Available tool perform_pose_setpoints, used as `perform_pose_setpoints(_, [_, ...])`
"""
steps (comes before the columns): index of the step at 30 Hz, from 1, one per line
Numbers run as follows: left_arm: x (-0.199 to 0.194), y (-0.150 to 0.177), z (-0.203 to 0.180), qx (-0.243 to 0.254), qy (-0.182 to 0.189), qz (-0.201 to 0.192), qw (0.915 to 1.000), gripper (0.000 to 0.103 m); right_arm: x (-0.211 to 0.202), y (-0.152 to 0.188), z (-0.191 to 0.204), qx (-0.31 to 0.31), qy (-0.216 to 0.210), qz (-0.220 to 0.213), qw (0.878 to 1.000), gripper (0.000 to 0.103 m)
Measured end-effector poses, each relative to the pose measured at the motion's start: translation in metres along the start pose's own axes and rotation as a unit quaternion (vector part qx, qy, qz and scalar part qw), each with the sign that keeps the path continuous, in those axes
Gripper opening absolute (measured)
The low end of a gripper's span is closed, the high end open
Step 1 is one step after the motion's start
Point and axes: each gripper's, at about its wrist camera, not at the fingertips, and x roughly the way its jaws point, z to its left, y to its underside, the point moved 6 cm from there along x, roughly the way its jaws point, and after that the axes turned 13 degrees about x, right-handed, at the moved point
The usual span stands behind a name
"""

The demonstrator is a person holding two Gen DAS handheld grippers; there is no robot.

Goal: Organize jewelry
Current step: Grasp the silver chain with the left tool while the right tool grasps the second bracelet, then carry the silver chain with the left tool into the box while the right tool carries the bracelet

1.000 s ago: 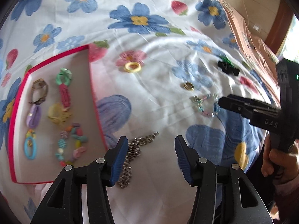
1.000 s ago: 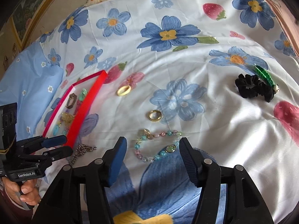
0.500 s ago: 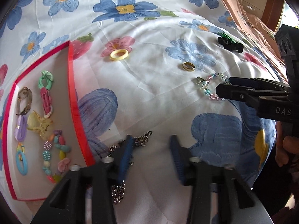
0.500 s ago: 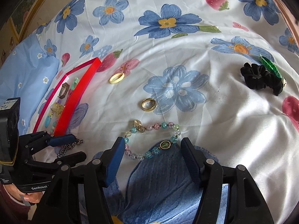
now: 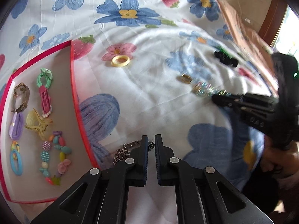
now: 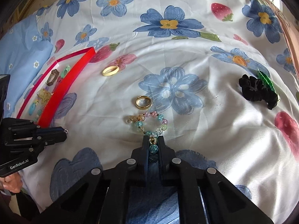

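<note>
On the flowery bed sheet (image 6: 214,130), both tongs are clamped down: the left tongs (image 5: 151,145) pinch the silver chain (image 5: 123,151) right beside the red tray (image 5: 74,93), and the right tongs (image 6: 153,145) squeeze the pastel bead bracelet (image 6: 149,123), probably so both can be carried to the tray together. Only the left view really shows the 7 or so pieces already lying in the tray, while the right view gives the gold ring (image 6: 143,102), cream ring (image 6: 110,70) and black scrunchie (image 6: 256,91) sharp.

Left hand-held gripper (image 5: 151,145) angles steeply downward, its jaws closed on a metal chain (image 5: 122,152). Right hand-held gripper (image 6: 153,143) also angles steeply downward, jaws pinched on a beaded bracelet (image 6: 149,124). A hand (image 5: 276,160) grips the right handle at far right.
</note>
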Motion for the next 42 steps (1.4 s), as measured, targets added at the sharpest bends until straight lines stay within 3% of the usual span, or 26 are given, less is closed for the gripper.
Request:
perform_pose_setpoints(20, [-0.103, -0.008, 0.012, -0.035, 0.006, -0.107, 0.9937, 0.005, -0.063, -0.029, 0.053, -0.001, -0.092, -0.061, 0.994, 0.007])
perform_pose_setpoints(32, [-0.119, -0.008, 0.016, -0.041, 0.002, -0.121, 0.9919, 0.005, -0.07, -0.03, 0.069, -0.008, -0.111, -0.065, 0.992, 0.007])
perform_pose_setpoints(42, [-0.161, -0.008, 0.034, -0.058, -0.011, -0.164, 0.9846, 0.005, -0.08, -0.039, 0.092, -0.018, -0.141, -0.074, 0.987, 0.007])
